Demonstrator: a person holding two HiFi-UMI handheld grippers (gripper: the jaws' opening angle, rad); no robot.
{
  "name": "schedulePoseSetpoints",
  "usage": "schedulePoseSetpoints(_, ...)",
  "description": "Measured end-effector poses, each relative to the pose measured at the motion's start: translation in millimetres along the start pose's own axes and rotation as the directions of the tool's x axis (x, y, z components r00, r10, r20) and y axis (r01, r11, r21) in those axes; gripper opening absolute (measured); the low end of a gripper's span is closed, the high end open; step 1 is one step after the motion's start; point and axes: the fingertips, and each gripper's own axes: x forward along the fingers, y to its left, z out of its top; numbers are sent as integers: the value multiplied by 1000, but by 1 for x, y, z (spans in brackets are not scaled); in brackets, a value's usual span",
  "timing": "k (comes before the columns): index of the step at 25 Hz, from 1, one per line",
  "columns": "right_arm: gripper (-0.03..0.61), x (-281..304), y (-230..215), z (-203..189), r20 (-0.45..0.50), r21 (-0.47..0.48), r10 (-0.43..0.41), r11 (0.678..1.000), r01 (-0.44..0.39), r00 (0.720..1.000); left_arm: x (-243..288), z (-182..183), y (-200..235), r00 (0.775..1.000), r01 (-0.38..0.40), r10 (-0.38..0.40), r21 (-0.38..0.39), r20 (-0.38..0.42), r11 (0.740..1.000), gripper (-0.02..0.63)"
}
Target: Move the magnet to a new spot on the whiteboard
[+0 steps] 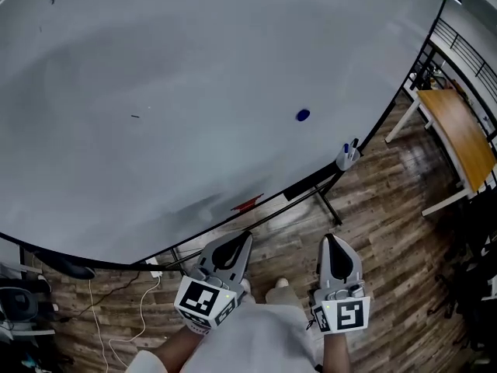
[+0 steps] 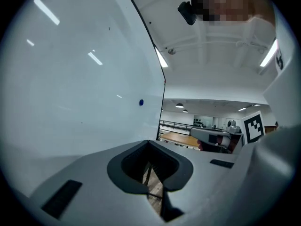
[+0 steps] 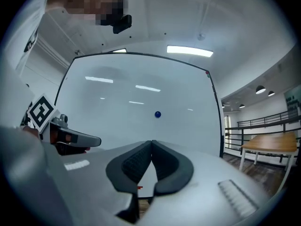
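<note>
A small round blue magnet point(image 1: 303, 115) sticks to the large whiteboard point(image 1: 155, 68), right of its middle. Both grippers are held low by my body, well short of the board and apart from the magnet. My left gripper point(image 1: 245, 237) is shut with nothing in it, and my right gripper point(image 1: 331, 239) is shut and empty too. In the left gripper view the magnet point(image 2: 141, 102) is a far dot above the closed gripper point(image 2: 148, 141). In the right gripper view the magnet point(image 3: 157, 114) sits just above the gripper point(image 3: 151, 143), whose pads meet.
A cup of markers point(image 1: 348, 155) hangs at the board's lower right, with a red item point(image 1: 248, 204) and a black eraser point(image 1: 307, 185) on the ledge. A wooden table point(image 1: 458, 134) and a railing point(image 1: 466, 53) stand right. Cables point(image 1: 140, 301) lie on the floor.
</note>
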Motion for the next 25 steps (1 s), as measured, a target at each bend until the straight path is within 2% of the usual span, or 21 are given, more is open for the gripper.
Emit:
schedulePoseSetpoints(8,-3,15,-28,-11,-23,22,54,998,-54,998,22,9,0,998,-69,69,1,-2,998,6)
schedulePoseSetpoints(13,1,31,-31,3,9,0,111,994,-111,994,34,13,-1,996,-90,90,13,1,996,6)
schedulePoseSetpoints(20,101,67,-33,16,13,-34,199,980,-198,980,50,23,0,995,-102,102,15,10,995,6)
schedulePoseSetpoints(25,110,97,-32,33,35,-48,230,972,-228,973,56,30,8,990,-138,138,18,20,990,6)
